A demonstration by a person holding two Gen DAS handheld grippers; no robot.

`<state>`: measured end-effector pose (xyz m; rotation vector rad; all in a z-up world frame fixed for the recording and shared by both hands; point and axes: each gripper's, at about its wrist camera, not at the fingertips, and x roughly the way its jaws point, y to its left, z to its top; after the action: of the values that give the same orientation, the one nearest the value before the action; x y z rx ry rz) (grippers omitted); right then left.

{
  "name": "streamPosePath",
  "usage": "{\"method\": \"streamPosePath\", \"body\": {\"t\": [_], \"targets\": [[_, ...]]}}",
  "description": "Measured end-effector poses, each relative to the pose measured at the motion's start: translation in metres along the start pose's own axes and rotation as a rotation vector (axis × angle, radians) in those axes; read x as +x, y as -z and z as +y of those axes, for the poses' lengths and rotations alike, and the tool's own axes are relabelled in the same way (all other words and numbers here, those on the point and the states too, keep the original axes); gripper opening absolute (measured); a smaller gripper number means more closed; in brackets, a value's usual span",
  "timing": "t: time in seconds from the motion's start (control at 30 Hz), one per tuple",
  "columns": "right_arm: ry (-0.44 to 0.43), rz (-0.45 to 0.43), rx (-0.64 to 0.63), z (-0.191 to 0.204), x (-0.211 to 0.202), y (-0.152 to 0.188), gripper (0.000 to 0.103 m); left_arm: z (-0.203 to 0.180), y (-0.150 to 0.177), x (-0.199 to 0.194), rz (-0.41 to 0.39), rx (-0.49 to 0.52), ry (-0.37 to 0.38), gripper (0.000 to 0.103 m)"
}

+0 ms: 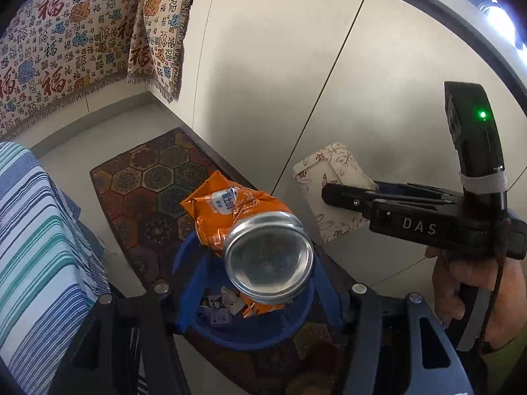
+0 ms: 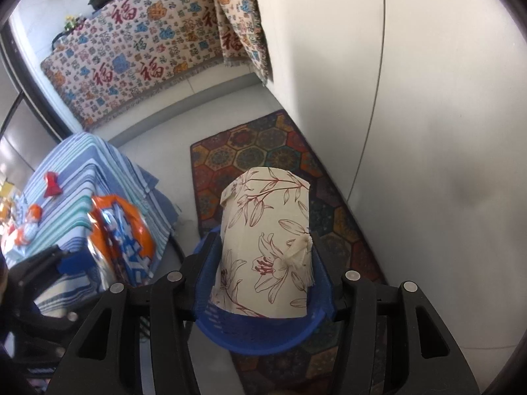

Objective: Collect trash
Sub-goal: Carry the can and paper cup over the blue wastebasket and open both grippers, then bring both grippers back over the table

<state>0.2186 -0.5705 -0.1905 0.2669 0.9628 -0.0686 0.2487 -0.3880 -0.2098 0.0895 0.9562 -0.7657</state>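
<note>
My left gripper (image 1: 260,256) is shut on a crumpled orange snack bag (image 1: 227,210) with a silver end, held over a blue trash bin (image 1: 250,332) that has scraps inside. My right gripper (image 2: 266,263) is shut on a white paper pack with a red flower print (image 2: 266,250), held above the same blue bin (image 2: 257,332). In the left wrist view the right gripper (image 1: 332,194) reaches in from the right with the floral pack (image 1: 332,181). In the right wrist view the orange bag (image 2: 122,240) shows at the left.
A patterned hexagon rug (image 1: 154,177) lies under the bin beside a white wall (image 1: 296,65). A table with a blue striped cloth (image 2: 85,177) stands to the left and carries small items. A cloth with red characters (image 2: 131,56) covers furniture behind.
</note>
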Motion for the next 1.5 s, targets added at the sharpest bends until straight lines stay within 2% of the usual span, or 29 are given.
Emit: {"method": "streamPosePath", "body": {"t": [0.17,0.23,0.3,0.47,0.57,0.7,0.87,1.0,1.17,1.37,1.5], "targets": [[-0.002,-0.002,0.010,-0.002,0.003,-0.004,0.055,-0.003,-0.002,0.016,0.013,0.022,0.004,0.062],[-0.012,-0.004,0.024,-0.003,0.006,-0.006,0.060,-0.002,-0.003,0.023,0.022,0.024,0.024,0.063],[-0.031,-0.021,0.042,-0.003,0.006,-0.009,0.082,0.000,-0.004,0.032,0.030,0.021,0.032,0.070],[0.020,-0.089,0.033,-0.003,-0.008,-0.012,0.083,0.006,-0.004,0.038,0.017,-0.007,0.005,0.070],[0.037,-0.130,0.038,-0.005,-0.017,-0.014,0.084,0.006,-0.003,0.021,-0.022,-0.016,0.001,0.070],[0.049,-0.174,0.032,-0.001,-0.024,-0.018,0.091,0.002,0.000,-0.016,-0.082,-0.008,-0.027,0.070],[0.061,-0.209,-0.030,0.022,-0.033,-0.016,0.099,0.007,0.022,-0.074,-0.120,-0.011,-0.080,0.070],[0.034,-0.209,-0.103,0.054,-0.035,-0.007,0.099,0.029,0.059,-0.116,-0.118,-0.034,-0.142,0.070],[-0.001,-0.214,-0.255,0.119,-0.032,0.016,0.099,0.078,0.110,-0.165,-0.107,-0.091,-0.270,0.070],[-0.197,-0.178,-0.414,0.232,-0.042,0.066,0.099,0.145,0.164,-0.221,-0.084,-0.170,-0.385,0.070],[-0.286,-0.122,-0.513,0.303,-0.038,0.106,0.099,0.190,0.192,-0.248,-0.059,-0.227,-0.442,0.070]]}}
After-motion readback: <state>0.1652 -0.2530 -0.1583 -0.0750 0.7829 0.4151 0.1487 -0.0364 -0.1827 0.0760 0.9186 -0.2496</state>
